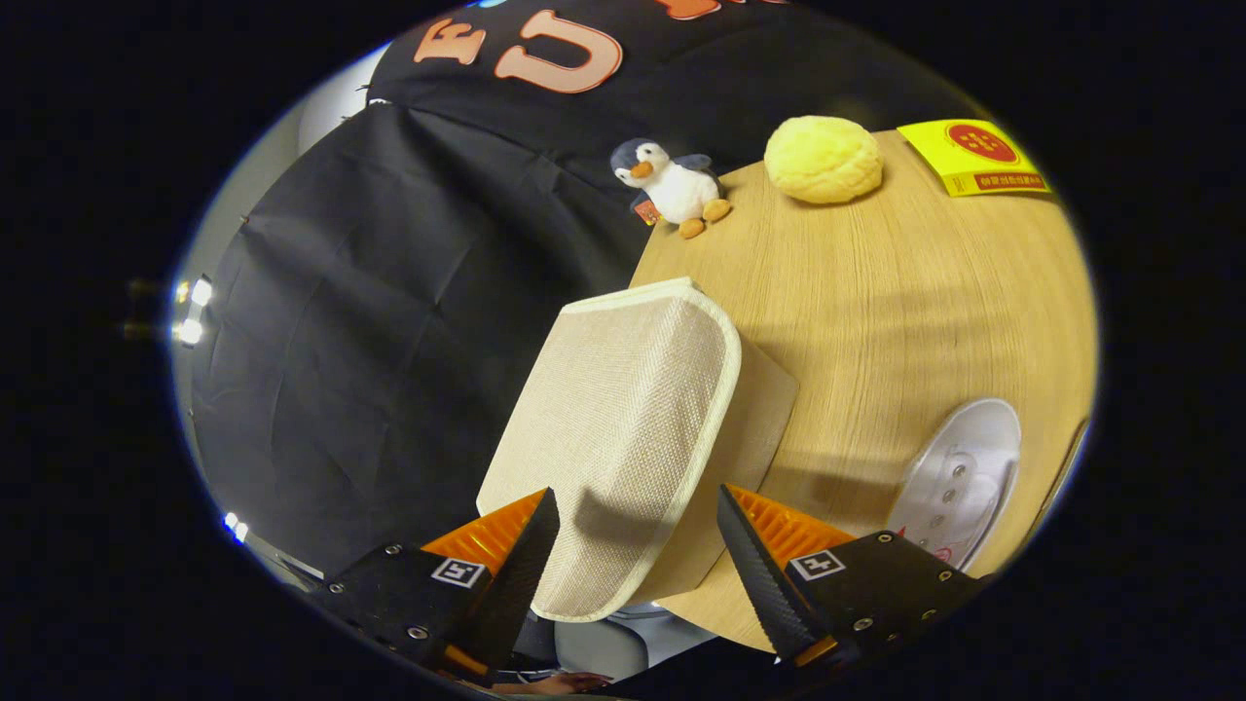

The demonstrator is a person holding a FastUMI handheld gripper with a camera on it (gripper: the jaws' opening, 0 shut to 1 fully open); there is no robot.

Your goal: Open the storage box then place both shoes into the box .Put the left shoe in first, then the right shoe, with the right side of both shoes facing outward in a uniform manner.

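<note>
Beige woven storage box (pixel 623 428), pale-trimmed, sits at the wooden table's edge. One white shoe (pixel 959 482) lies well apart from it, sole showing.

Two wedge-shaped jaws with ribbed inner faces on the gripper (pixel 638 545), spread apart; dark mounting blocks behind each, studded with silver screws, bearing small square black-and-white markers.

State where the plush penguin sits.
The plush penguin sits at the wooden table's far edge, beside the yellow plush bun, well beyond the open gripper.
</note>
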